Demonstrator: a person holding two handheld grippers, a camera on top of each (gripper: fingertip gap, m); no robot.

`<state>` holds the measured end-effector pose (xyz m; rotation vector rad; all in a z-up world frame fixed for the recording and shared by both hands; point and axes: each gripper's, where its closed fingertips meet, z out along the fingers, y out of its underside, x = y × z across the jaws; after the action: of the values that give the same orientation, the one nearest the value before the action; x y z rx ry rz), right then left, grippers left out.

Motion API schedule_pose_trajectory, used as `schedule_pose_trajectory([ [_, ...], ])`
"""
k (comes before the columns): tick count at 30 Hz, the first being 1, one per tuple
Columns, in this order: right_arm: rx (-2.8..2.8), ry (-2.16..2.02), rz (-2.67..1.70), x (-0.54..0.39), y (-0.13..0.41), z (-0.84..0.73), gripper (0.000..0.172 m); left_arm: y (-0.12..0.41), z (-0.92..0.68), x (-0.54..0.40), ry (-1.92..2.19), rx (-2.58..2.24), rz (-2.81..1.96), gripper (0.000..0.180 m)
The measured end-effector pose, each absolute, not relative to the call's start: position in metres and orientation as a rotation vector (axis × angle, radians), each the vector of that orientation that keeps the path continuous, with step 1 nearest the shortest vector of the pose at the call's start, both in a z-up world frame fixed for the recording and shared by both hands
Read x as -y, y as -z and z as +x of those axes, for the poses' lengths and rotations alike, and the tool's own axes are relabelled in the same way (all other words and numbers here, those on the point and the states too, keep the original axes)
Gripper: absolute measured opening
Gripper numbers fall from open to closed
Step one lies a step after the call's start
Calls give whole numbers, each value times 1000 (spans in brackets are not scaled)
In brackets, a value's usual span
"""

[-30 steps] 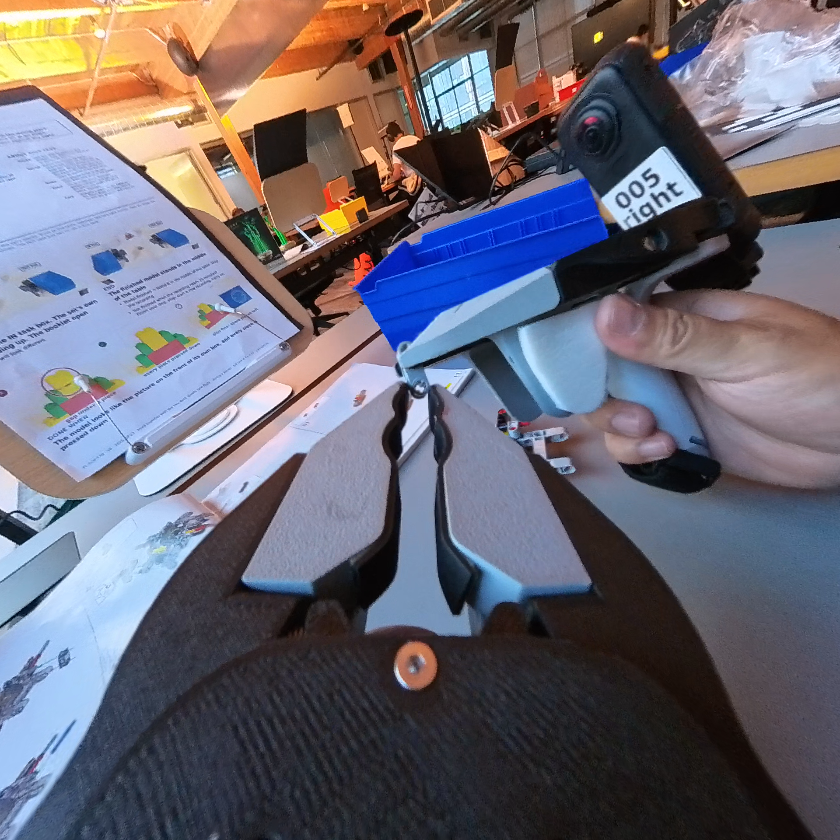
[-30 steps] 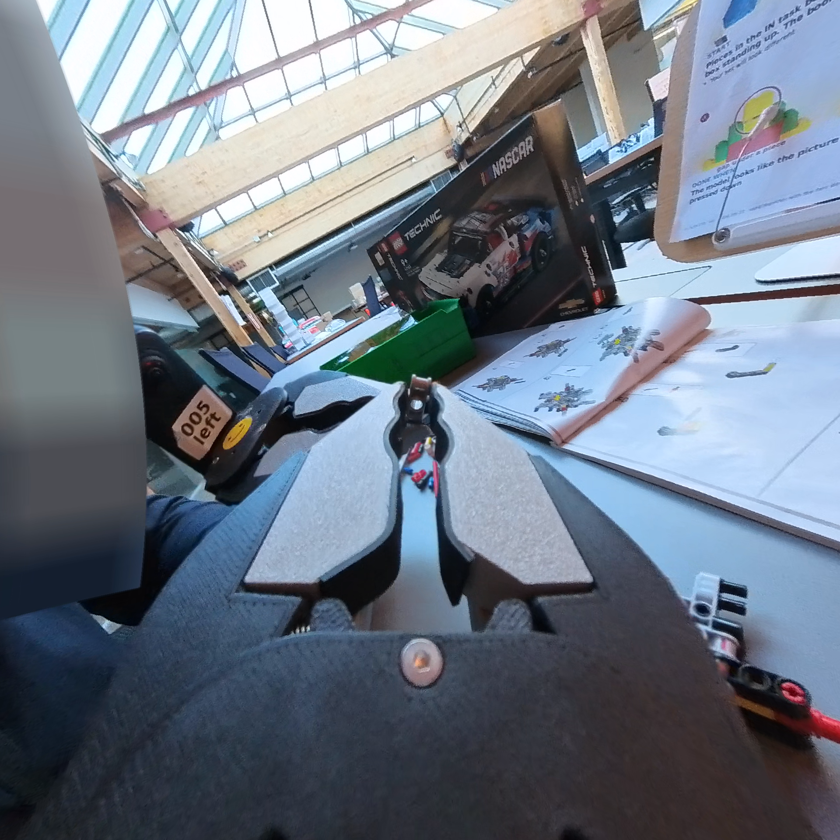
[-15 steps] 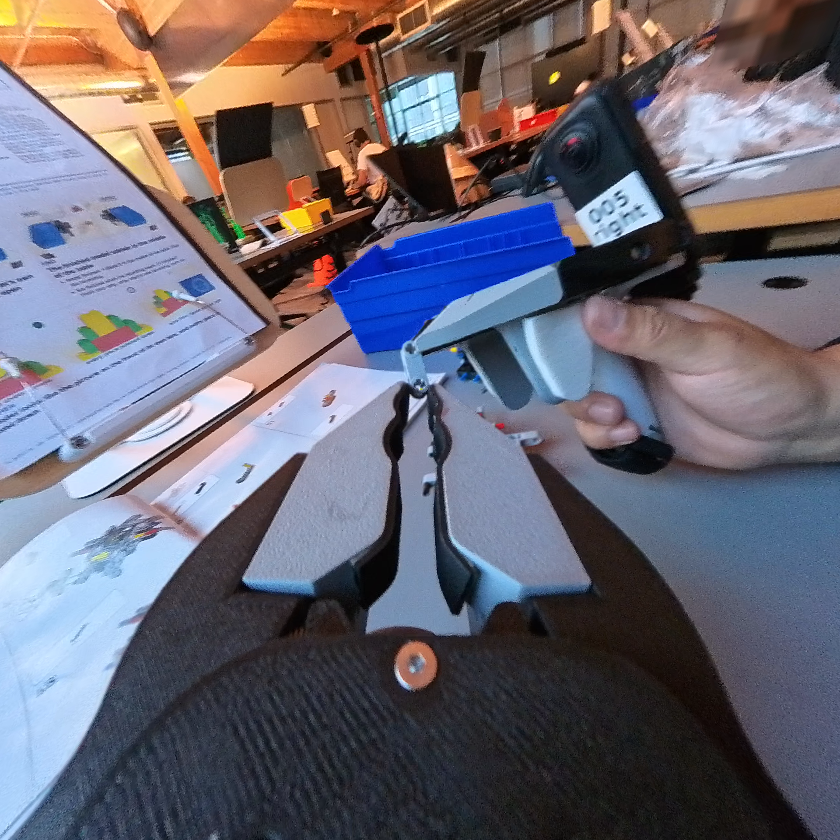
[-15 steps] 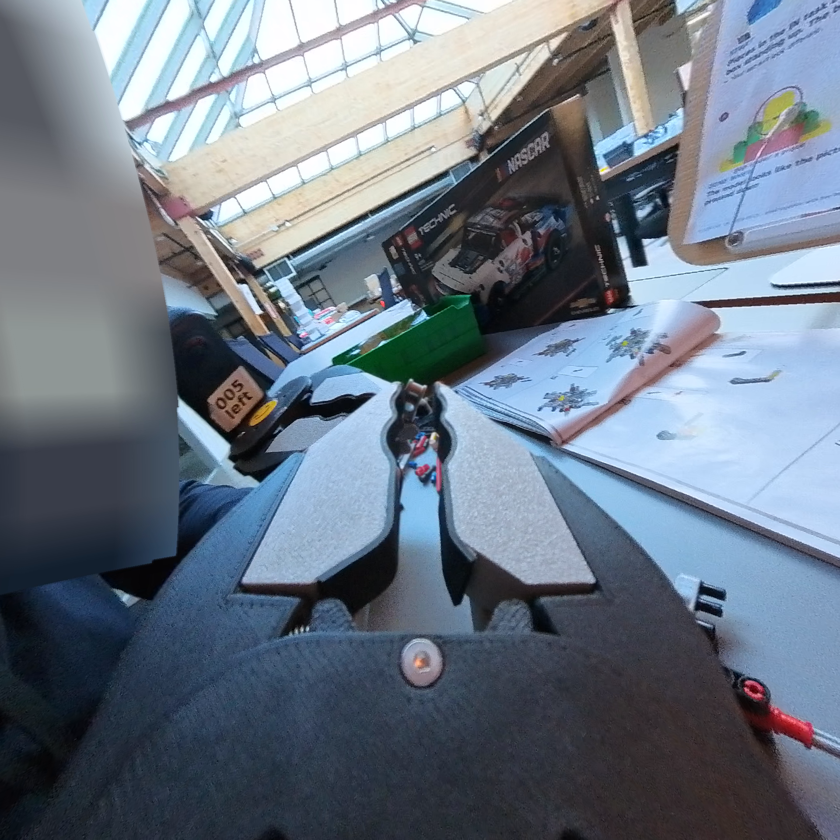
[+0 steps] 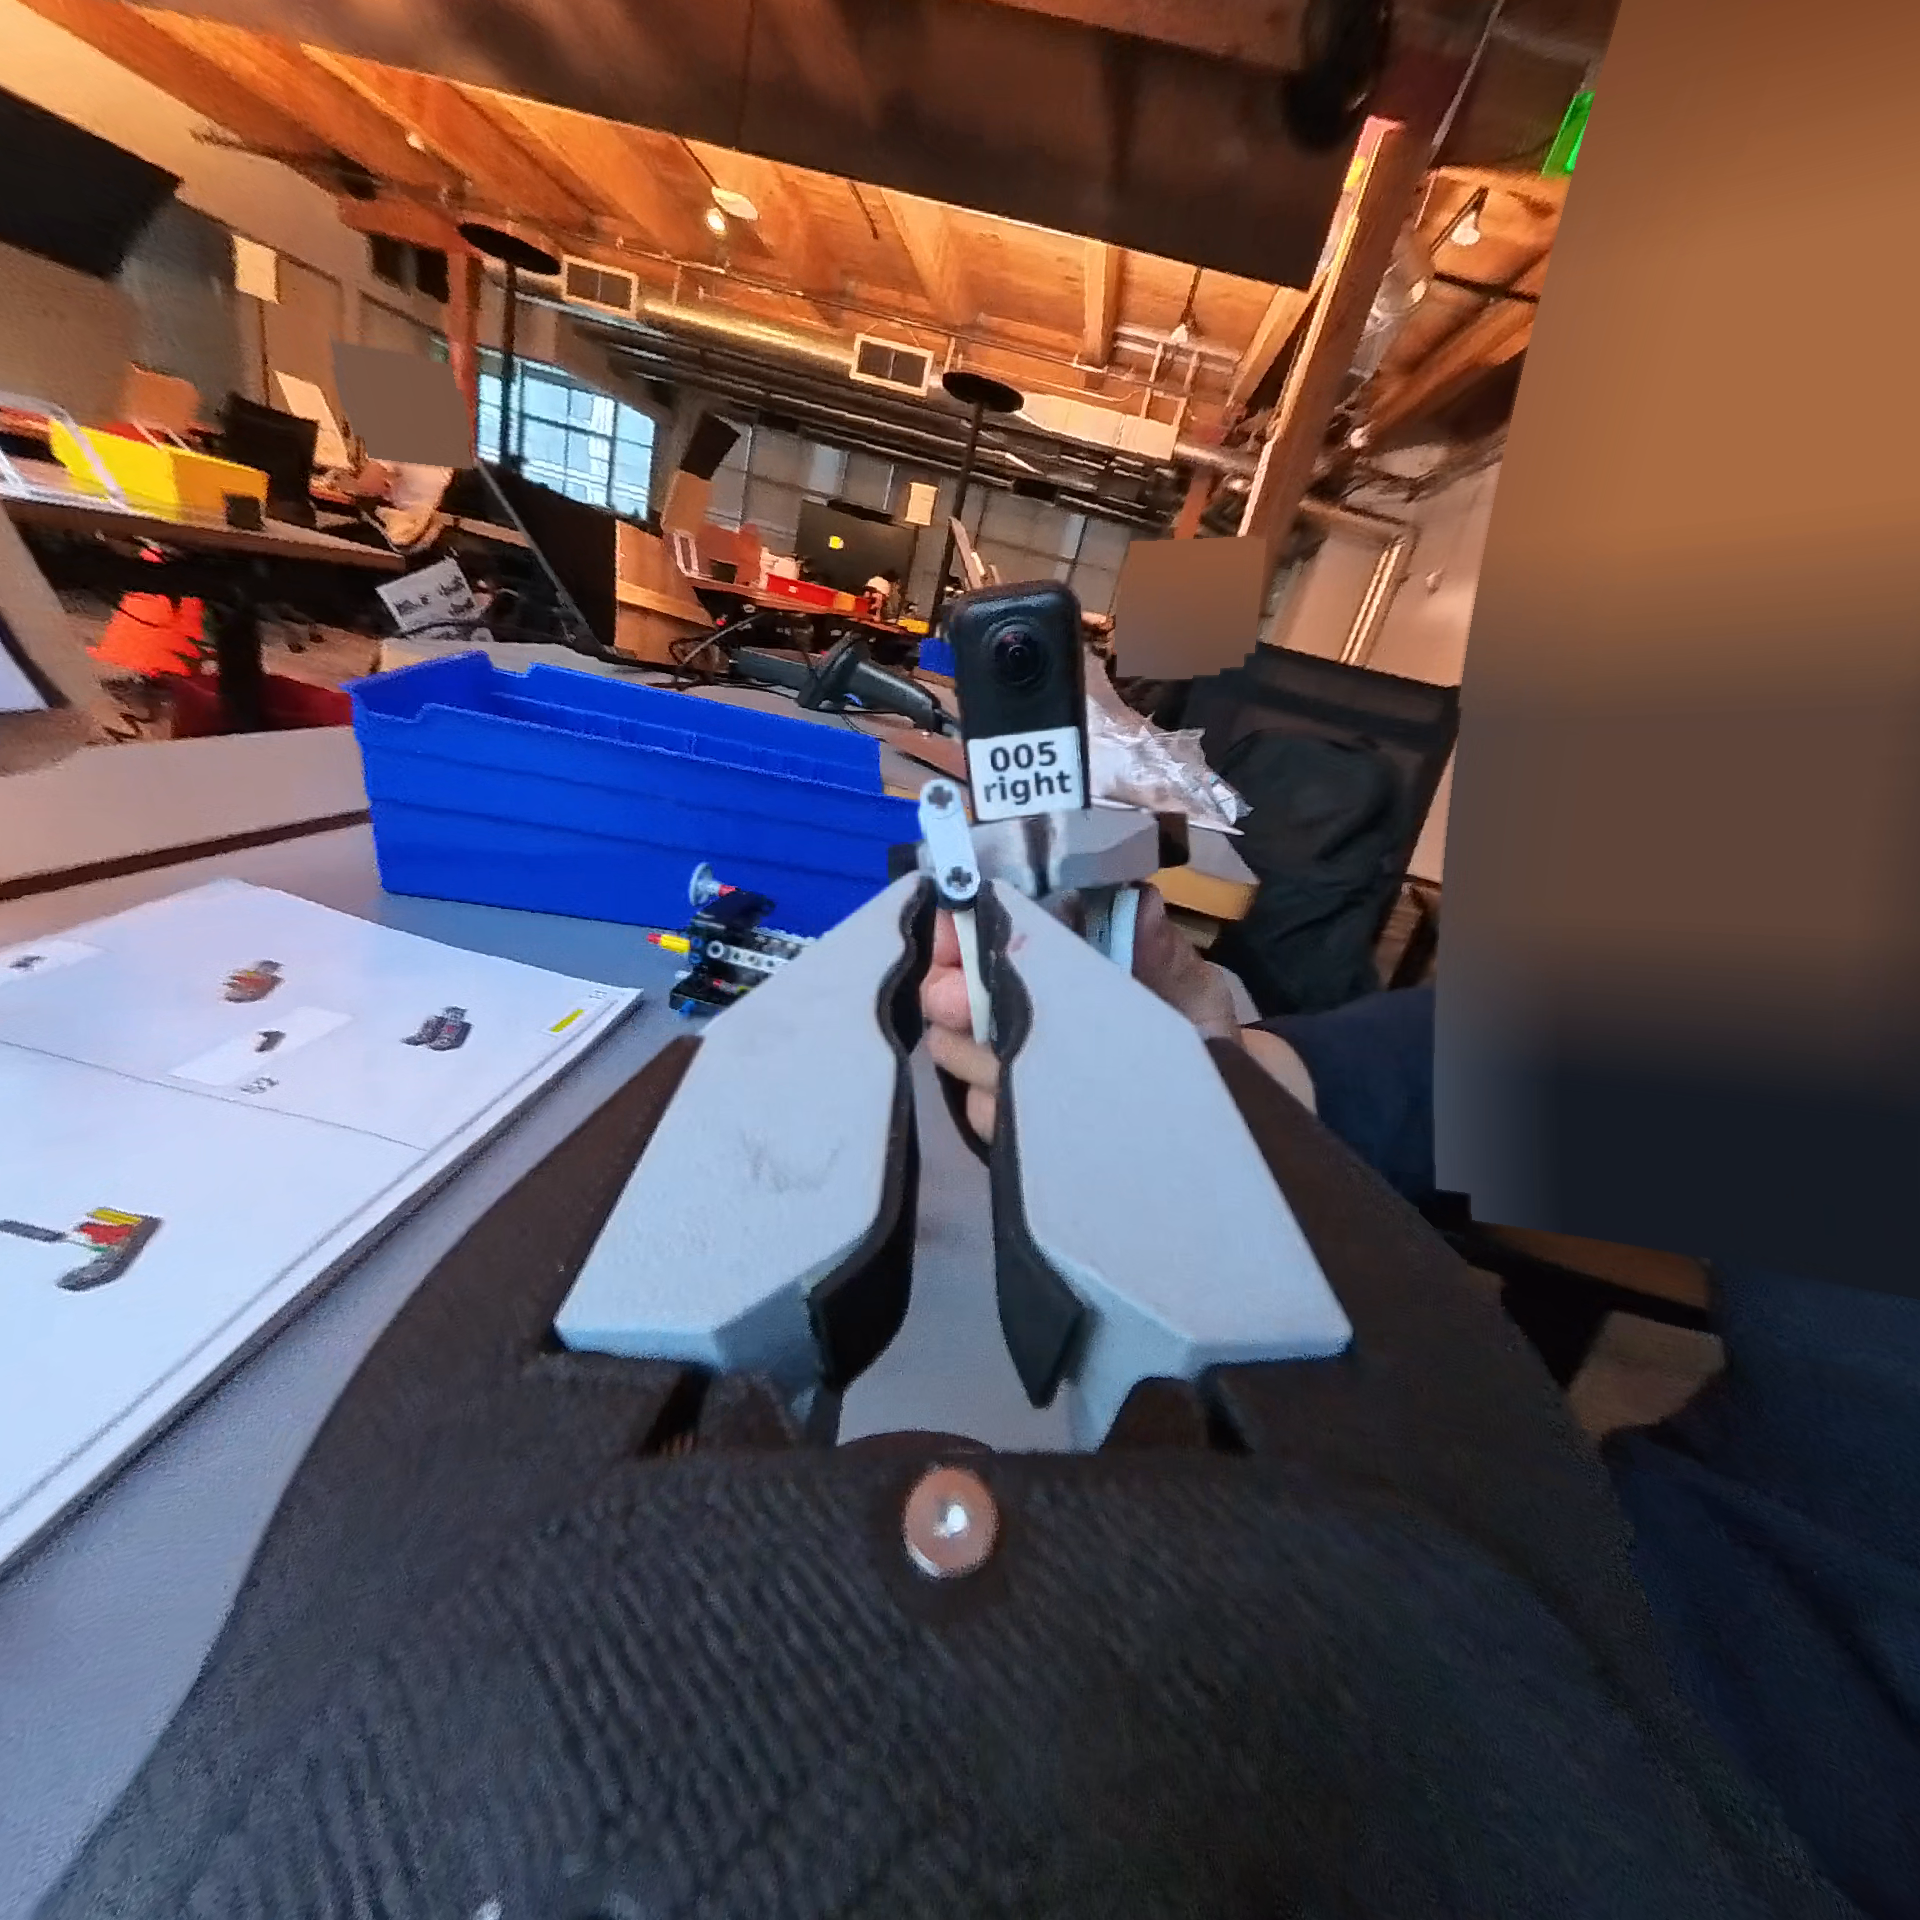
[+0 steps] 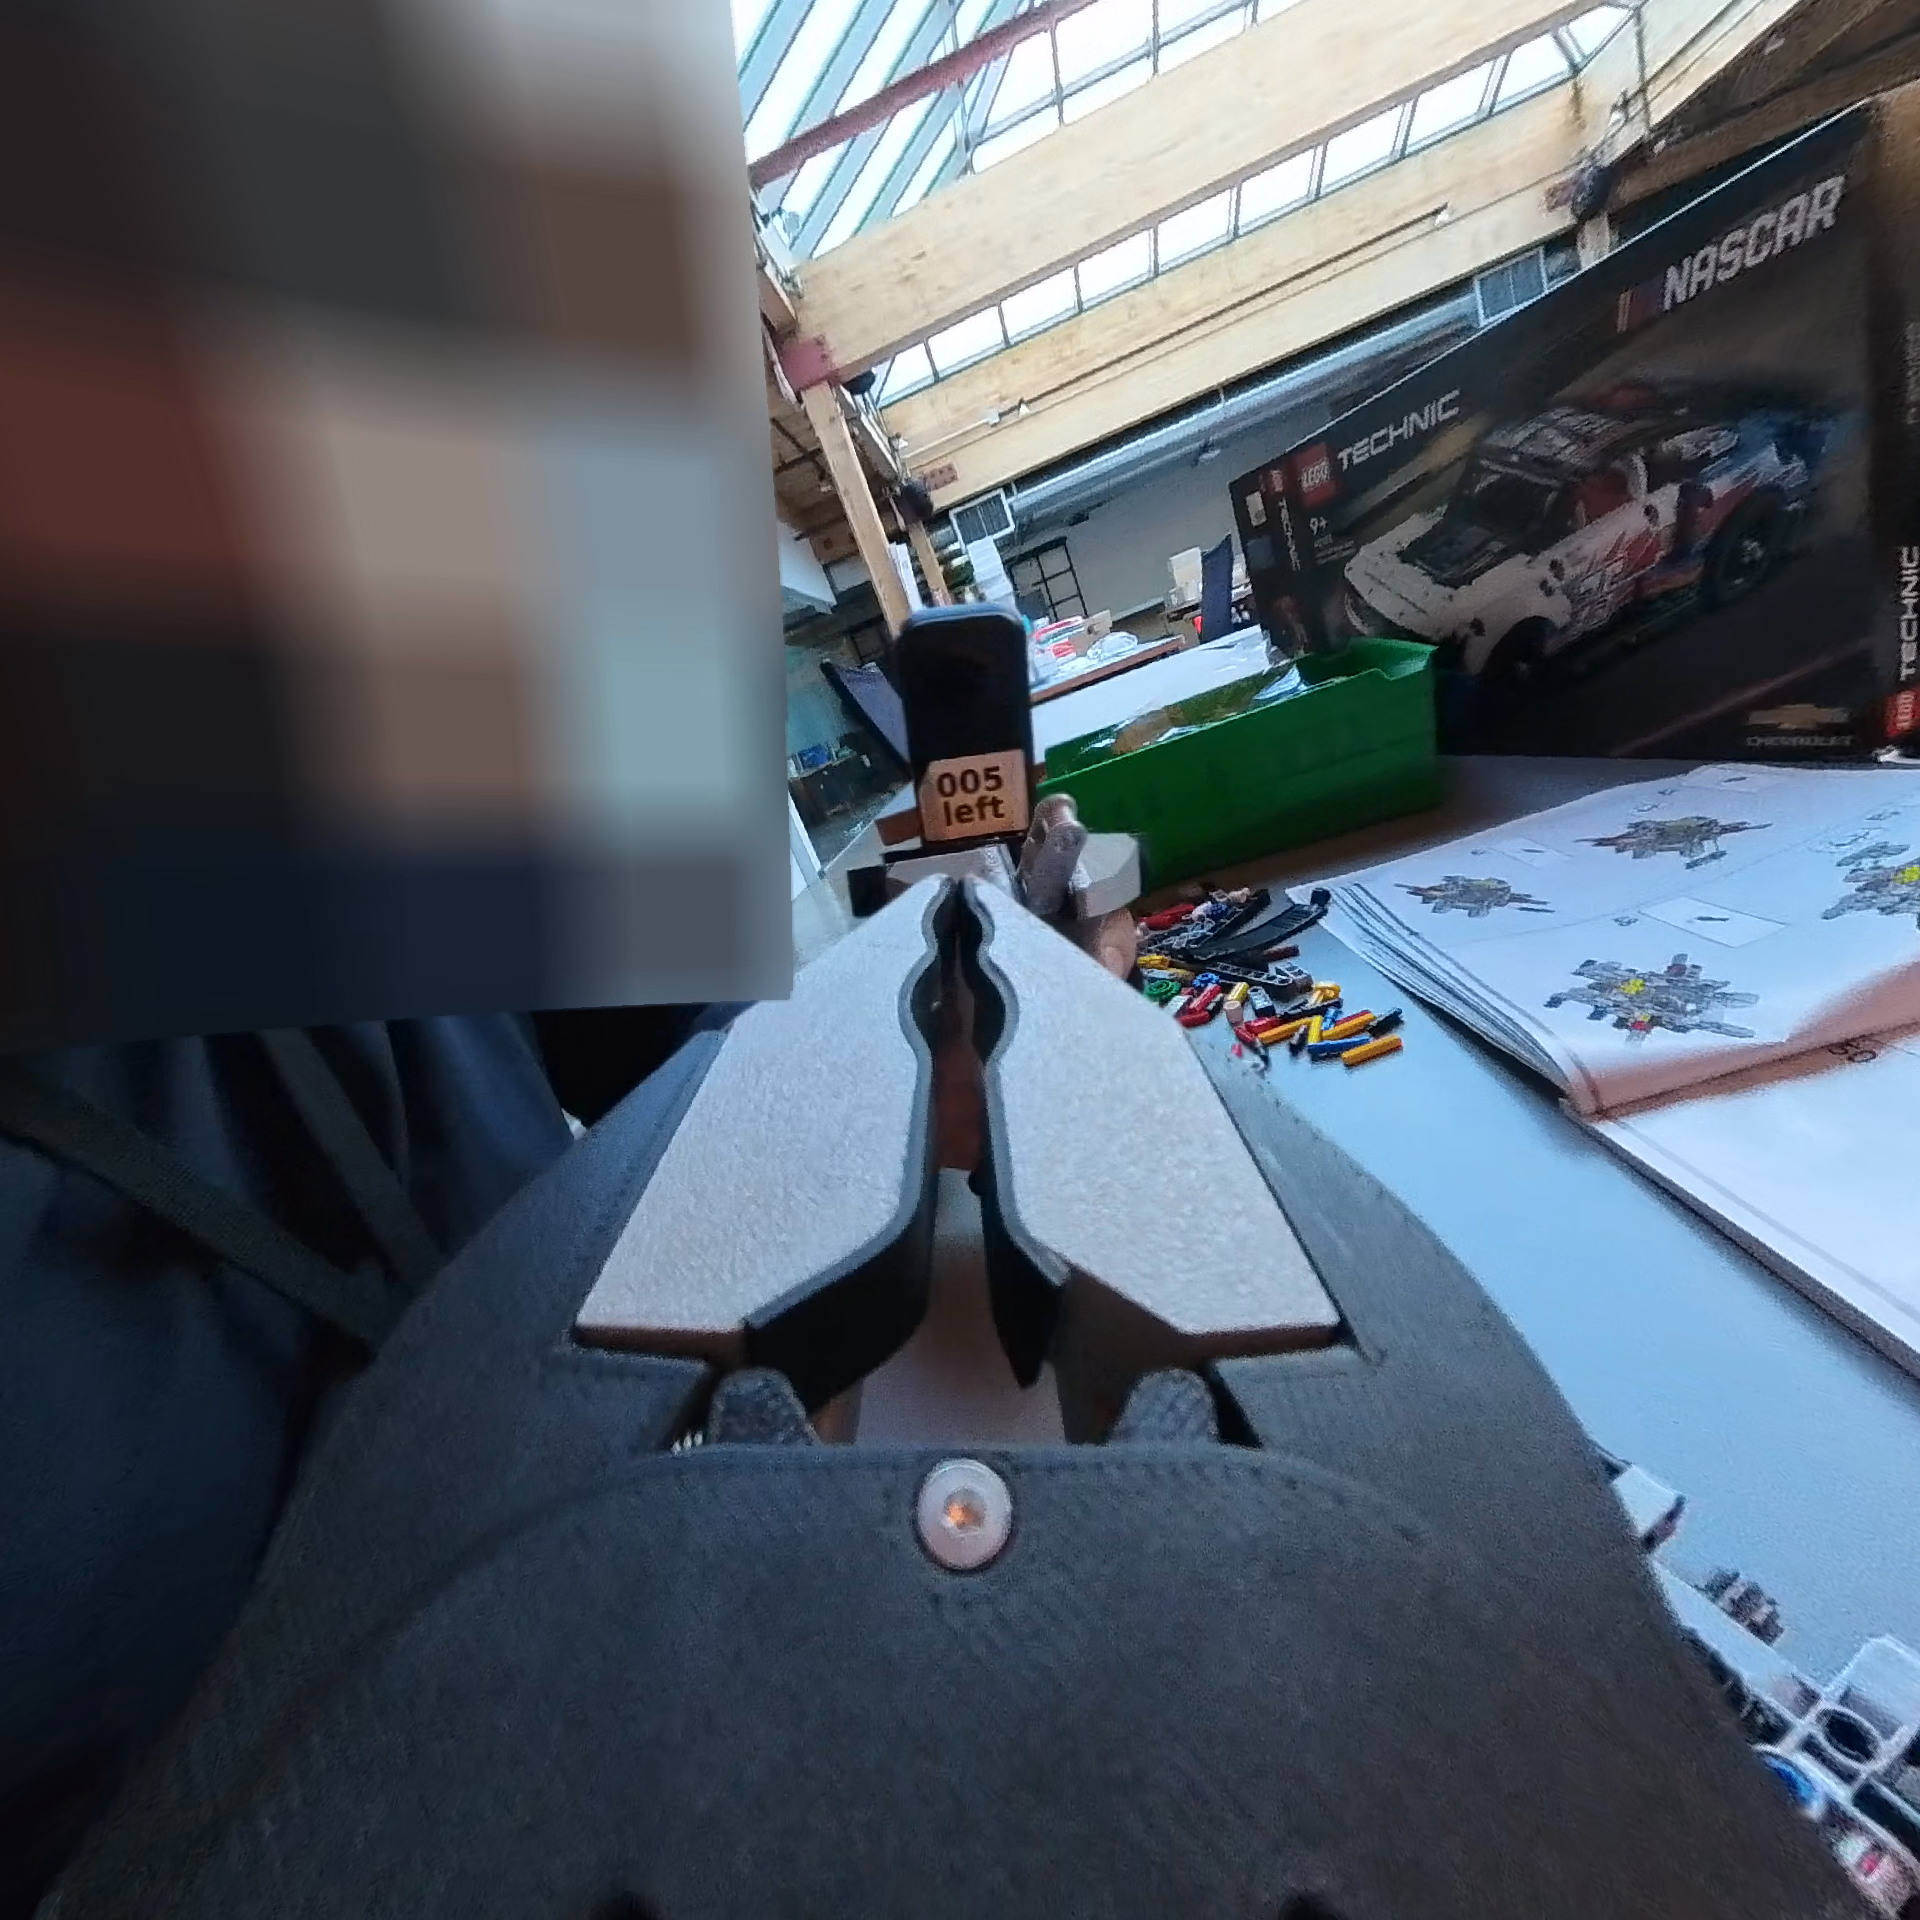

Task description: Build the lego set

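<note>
Left wrist view: the left gripper [image 5: 961, 906] clamps a small light-grey two-hole link [image 5: 951, 844] on a white shaft, upright, just right of the blue bin [image 5: 613, 790]. The right gripper's [image 5: 1060, 847] camera carries a white label.

Right wrist view: the right gripper [image 6: 960, 896] is closed with nothing between its tips. Left of the green bin [image 6: 1268, 779], the left gripper [image 6: 1060, 862] shows a labelled camera; a printed black box [image 6: 1621, 468] stands behind the bin.

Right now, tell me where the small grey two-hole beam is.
In the left wrist view, the grey beam sticks up from the left tongs' tips, right of the blue bin and just before the right tongs' camera.
</note>
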<state>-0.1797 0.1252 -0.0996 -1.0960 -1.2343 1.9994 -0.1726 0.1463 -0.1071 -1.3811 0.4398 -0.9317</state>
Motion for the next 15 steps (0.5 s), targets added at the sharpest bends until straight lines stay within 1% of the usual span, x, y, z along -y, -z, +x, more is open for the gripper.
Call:
schedule_pose_trajectory([
  [4,1204,-1981,-1104,-131,99,-179,0,104,-177,-146,976,-404,-1364,5],
  [11,1096,-2020,-1184,-155,102,-178,14,106,-179,-148,952,-404,-1373,5],
  [15,1154,-2060,-1154,-145,102,-178,12,104,-173,-143,973,-435,-1357,5],
])
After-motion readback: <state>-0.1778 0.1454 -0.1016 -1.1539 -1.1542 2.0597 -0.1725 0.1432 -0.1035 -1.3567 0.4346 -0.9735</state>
